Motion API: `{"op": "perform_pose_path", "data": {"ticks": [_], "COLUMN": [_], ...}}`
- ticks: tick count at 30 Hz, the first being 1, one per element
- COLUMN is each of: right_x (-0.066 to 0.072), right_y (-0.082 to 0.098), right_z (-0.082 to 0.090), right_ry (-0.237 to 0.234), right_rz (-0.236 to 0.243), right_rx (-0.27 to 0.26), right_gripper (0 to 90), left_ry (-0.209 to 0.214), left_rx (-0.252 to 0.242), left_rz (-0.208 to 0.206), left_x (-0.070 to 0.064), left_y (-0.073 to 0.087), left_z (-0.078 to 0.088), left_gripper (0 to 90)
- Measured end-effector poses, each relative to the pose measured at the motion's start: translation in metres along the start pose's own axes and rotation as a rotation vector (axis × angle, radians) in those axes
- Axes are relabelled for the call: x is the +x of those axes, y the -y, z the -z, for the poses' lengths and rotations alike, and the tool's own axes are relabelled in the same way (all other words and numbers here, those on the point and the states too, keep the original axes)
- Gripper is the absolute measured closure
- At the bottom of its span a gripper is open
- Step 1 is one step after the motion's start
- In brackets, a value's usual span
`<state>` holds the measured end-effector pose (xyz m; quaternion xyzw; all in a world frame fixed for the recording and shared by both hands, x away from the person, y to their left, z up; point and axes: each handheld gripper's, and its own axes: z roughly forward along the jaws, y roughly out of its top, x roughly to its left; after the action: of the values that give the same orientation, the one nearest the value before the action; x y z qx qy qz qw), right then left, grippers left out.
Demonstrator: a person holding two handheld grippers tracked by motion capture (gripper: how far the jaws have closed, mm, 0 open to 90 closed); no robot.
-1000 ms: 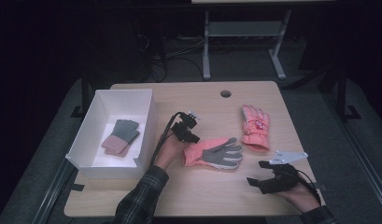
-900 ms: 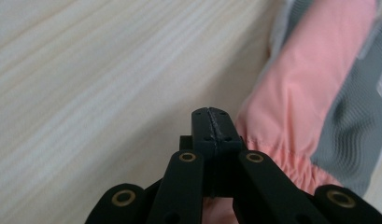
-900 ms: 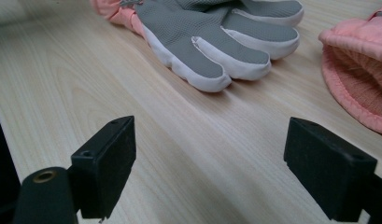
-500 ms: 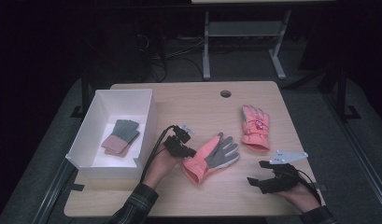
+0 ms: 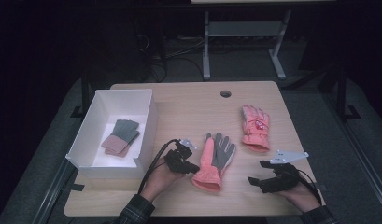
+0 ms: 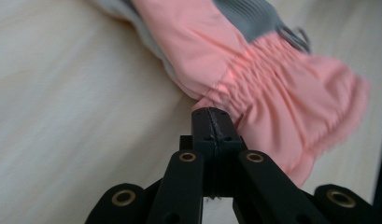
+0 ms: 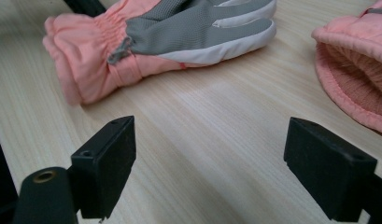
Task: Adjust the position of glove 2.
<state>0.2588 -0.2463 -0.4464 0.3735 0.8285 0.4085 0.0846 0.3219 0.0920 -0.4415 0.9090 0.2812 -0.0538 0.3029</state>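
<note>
A pink glove with a grey palm (image 5: 214, 161) lies palm up on the wooden table (image 5: 188, 107), fingers pointing away from me. My left gripper (image 5: 193, 168) is shut on its gathered cuff; in the left gripper view the jaws (image 6: 210, 116) meet where the pink fabric (image 6: 254, 70) bunches. A second pink glove (image 5: 255, 127) lies back up, farther right. My right gripper (image 5: 251, 181) rests open near the front right edge, nothing between its fingers. In the right gripper view the grey-palmed glove (image 7: 179, 32) lies ahead and the other glove's cuff (image 7: 357, 70) at the right.
A white box (image 5: 149, 126) stands at the table's left side, holding a folded grey and brownish pair of gloves (image 5: 121, 136). A round cable hole (image 5: 225, 94) sits near the far edge. A metal stand's legs (image 5: 206, 51) rise behind the table.
My left gripper has pulled back toward the table's front edge, dragging the glove's cuff; the glove has swung from pointing right to pointing away. The right gripper has stayed still.
</note>
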Motion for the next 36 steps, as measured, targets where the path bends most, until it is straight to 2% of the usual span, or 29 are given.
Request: {"op": "perform_pose_path", "data": {"ticks": [7, 11, 13, 16, 21, 23, 28, 32, 36], "right_x": [-0.004, -0.005, -0.004, -0.003, -0.003, -0.002, -0.002, 0.0, 0.002], "right_y": [0.002, 0.002, 0.002, 0.003, 0.003, 0.004, 0.005, 0.003, 0.001], "right_z": [0.004, 0.004, 0.004, 0.005, 0.005, 0.004, 0.003, 0.004, 0.006], "right_ry": [0.011, 0.01, 0.007, 0.008, 0.007, 0.005, 0.006, 0.008, 0.011], "right_rz": [-0.003, -0.001, 0.0, 0.001, 0.001, -0.005, -0.004, -0.006, -0.023], "right_rx": [-0.005, -0.008, -0.006, -0.004, -0.005, -0.002, 0.003, 0.012, 0.016], "right_gripper": [16.6, 16.6, 16.6, 16.6, 16.6, 16.6, 16.4, 15.6, 16.1], "left_ry": [0.049, 0.068, 0.08, 0.09, 0.103, 0.098, 0.083, 0.06, 0.031], "left_rx": [0.018, 0.015, 0.007, 0.016, 0.01, -0.001, -0.044, -0.076, -0.1], "left_rz": [-0.083, -0.107, -0.104, -0.134, -0.146, -0.15, -0.158, -0.166, -0.172], "left_x": [-0.02, -0.028, -0.032, -0.035, -0.041, -0.042, -0.035, -0.031, -0.027], "left_y": [-0.01, -0.017, -0.02, -0.027, -0.034, -0.033, -0.027, -0.014, -0.004], "left_z": [-0.018, -0.026, -0.03, -0.037, -0.045, -0.044, -0.027, -0.011, 0.0], "left_gripper": [89.9, 89.9, 89.9, 89.9, 89.9, 89.8, 89.7, 78.8, 63.2]}}
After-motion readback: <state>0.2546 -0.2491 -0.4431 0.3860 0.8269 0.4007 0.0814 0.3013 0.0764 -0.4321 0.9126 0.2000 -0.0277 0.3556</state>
